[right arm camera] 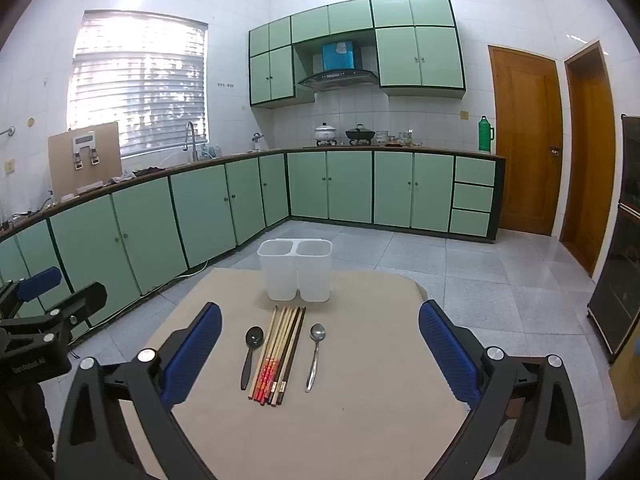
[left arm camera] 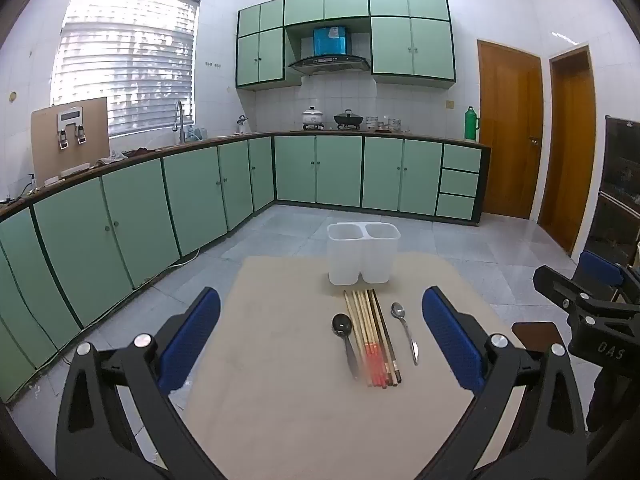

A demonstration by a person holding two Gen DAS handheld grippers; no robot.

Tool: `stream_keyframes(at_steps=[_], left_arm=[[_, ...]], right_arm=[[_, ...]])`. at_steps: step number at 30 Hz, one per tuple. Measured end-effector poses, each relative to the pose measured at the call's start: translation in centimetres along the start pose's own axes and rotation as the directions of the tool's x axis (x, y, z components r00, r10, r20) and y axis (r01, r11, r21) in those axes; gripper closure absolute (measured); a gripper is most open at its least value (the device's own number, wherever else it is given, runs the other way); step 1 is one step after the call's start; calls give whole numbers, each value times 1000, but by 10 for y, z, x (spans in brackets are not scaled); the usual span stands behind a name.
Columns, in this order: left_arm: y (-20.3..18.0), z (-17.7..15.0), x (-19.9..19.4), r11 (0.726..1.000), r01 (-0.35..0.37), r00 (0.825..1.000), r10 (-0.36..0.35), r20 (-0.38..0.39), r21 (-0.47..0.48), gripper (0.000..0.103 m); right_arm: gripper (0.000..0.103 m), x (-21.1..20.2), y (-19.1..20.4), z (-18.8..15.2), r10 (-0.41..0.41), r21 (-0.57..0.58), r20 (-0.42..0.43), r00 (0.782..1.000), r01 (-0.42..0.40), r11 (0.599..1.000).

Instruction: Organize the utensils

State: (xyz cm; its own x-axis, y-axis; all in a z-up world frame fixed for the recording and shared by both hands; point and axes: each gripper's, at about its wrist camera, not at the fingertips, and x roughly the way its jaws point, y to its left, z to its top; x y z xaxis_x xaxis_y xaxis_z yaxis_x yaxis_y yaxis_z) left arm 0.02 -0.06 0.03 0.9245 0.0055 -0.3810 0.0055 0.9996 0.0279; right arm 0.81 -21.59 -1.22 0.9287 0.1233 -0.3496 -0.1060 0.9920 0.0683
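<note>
A white two-compartment holder [left arm camera: 363, 253] [right arm camera: 295, 269] stands empty at the far side of a beige table [left arm camera: 280, 400] [right arm camera: 360, 420]. In front of it lie a black spoon [left arm camera: 345, 338] [right arm camera: 250, 354], a bundle of several chopsticks [left arm camera: 372, 338] [right arm camera: 280, 354] and a metal spoon [left arm camera: 405, 330] [right arm camera: 315, 352], all side by side. My left gripper [left arm camera: 320, 336] hovers open above the near half of the table, nothing between its blue pads. My right gripper [right arm camera: 320, 344] is likewise open and empty. Each gripper shows at the edge of the other's view.
Green base cabinets [left arm camera: 340, 172] [right arm camera: 352, 188] run along the left and back walls beyond a grey tiled floor. Wooden doors [left arm camera: 508, 128] [right arm camera: 524, 140] stand at the right. A dark cabinet [right arm camera: 620, 240] stands at the far right.
</note>
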Motion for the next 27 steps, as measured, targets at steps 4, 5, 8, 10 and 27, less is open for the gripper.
stream_keyframes(at_steps=[4,5,8,10,27], left_arm=[[1,0,0,1000,6,1000,-6,1,-10,5],[2,0,0,1000,6,1000,-6,0,-10,5],[2,-2,-1,1000,5,1000,-5,0,-8,5],[1,-3,-1,1000,4,1000,-4,1,-8,5],[3,-7,3,1000,2,1000,-2,-1,-5,5]], right_arm=[[6,0,0,0,1,1,-2,1000,-1,1000],[6,0,0,0,1,-1,-1,1000,-1,1000],[6,-2,0,1,3,-1,0,1000,-3,1000],[6,-3,0,1,2,-1,2,1000,-2,1000],[6,0,0,0,0,1,-2,1000,0,1000]])
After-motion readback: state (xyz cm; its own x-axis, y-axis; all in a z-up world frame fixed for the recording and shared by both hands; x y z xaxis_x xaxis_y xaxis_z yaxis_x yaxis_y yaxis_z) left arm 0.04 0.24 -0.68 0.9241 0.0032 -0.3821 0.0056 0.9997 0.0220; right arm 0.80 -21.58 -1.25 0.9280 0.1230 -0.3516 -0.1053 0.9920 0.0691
